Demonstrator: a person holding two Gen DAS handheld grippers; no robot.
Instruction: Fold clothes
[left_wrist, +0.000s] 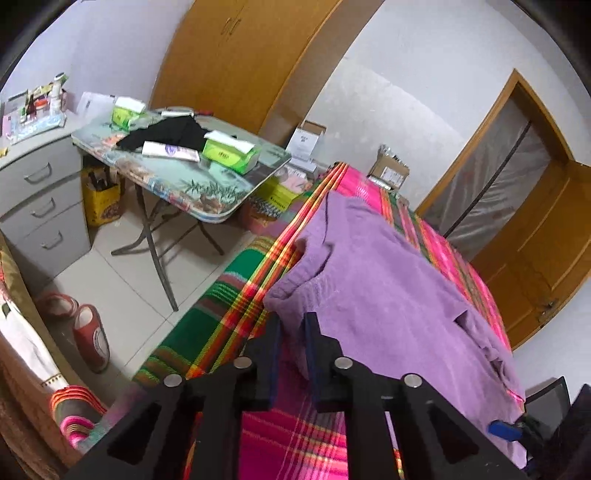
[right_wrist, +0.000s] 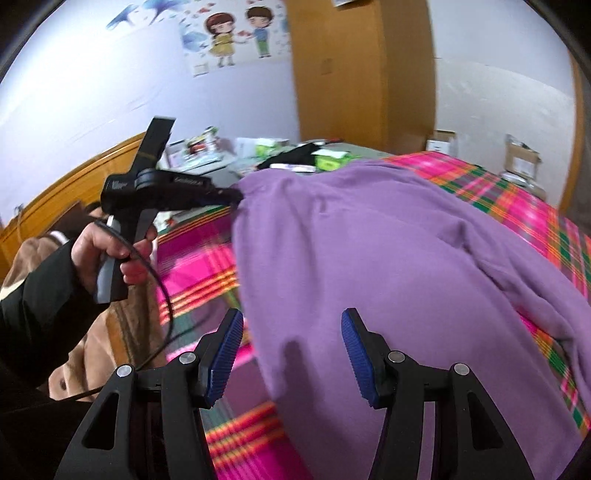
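Observation:
A purple garment (left_wrist: 384, 295) lies spread on a bed with a pink, green and orange plaid cover (left_wrist: 207, 325). My left gripper (left_wrist: 293, 325) is shut on the garment's near left edge, and purple cloth shows between its black fingers. In the right wrist view a hand holds that left gripper (right_wrist: 236, 194), whose tips pinch the far left corner of the garment (right_wrist: 388, 277). My right gripper (right_wrist: 291, 332) stands open above the garment's near edge, with nothing between its blue ribbed pads (right_wrist: 225, 354).
A folding table (left_wrist: 177, 177) with tissue packs and a black cloth stands left of the bed, beside grey drawers (left_wrist: 40, 206). Red slippers (left_wrist: 92, 339) lie on the tiled floor. A brown coat (right_wrist: 103, 332) lies at the bed's left. Cardboard boxes (left_wrist: 388, 166) and a wooden door (left_wrist: 535, 240) are beyond.

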